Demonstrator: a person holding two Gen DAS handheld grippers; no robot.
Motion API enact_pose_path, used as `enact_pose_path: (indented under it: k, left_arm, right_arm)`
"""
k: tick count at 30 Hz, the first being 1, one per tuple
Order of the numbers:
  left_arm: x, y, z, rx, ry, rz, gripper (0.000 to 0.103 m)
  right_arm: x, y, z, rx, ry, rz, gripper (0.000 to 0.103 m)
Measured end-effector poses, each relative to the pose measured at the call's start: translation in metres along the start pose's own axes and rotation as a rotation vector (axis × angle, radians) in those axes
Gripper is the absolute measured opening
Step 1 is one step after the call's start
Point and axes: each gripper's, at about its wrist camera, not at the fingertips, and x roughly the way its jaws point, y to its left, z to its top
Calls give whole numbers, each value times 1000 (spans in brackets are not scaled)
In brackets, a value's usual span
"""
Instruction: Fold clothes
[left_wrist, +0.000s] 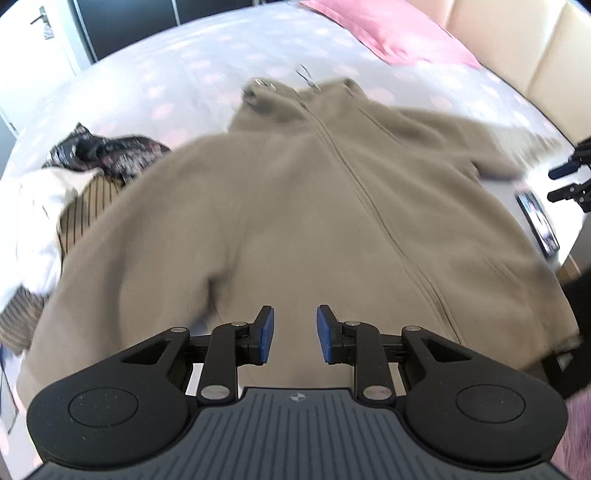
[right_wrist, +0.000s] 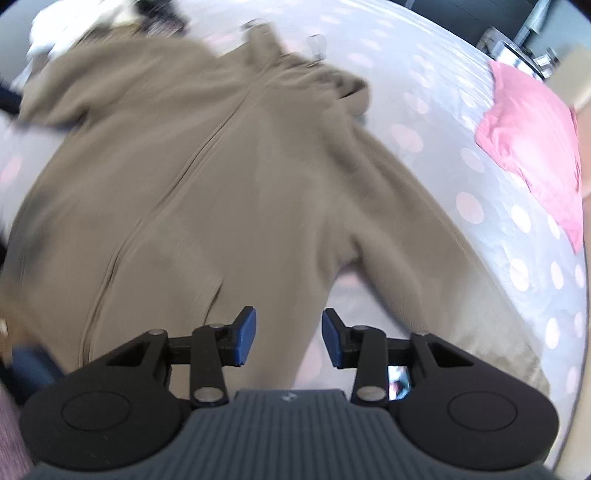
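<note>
Item: tan zip-front fleece jacket (left_wrist: 295, 206), spread front-up and unfolded on the dotted bed (left_wrist: 177, 62), both sleeves angled outward, beside a heap of other clothes (left_wrist: 74, 177). I judge it soft, light, limp and fairly grippy; hem corners or sleeve cuffs look best for a pinch. My left claw (left_wrist: 294, 334) and right claw (right_wrist: 288, 338) hover over the hem, each parted moderately, holding and touching nothing.

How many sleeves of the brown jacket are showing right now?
2. One sleeve lies toward the clothes pile; the other sleeve points toward the pink pillow. Cuffs are partly hidden.
</note>
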Motion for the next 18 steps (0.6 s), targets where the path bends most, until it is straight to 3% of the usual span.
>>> enact_pose_path:
  k: [13,16,18]
  left_arm:
    - [97,70,128,-229,-74,49,30]
    - [124,91,159,-294,-98,82,40]
    - [142,105,179,-335,-110,104,40]
  right_arm:
    - [76,-106,119,362,-45,63,42]
    - [100,-126,144,407,-49,67,44]
    - [116,-139,160,438,-51,77,44]
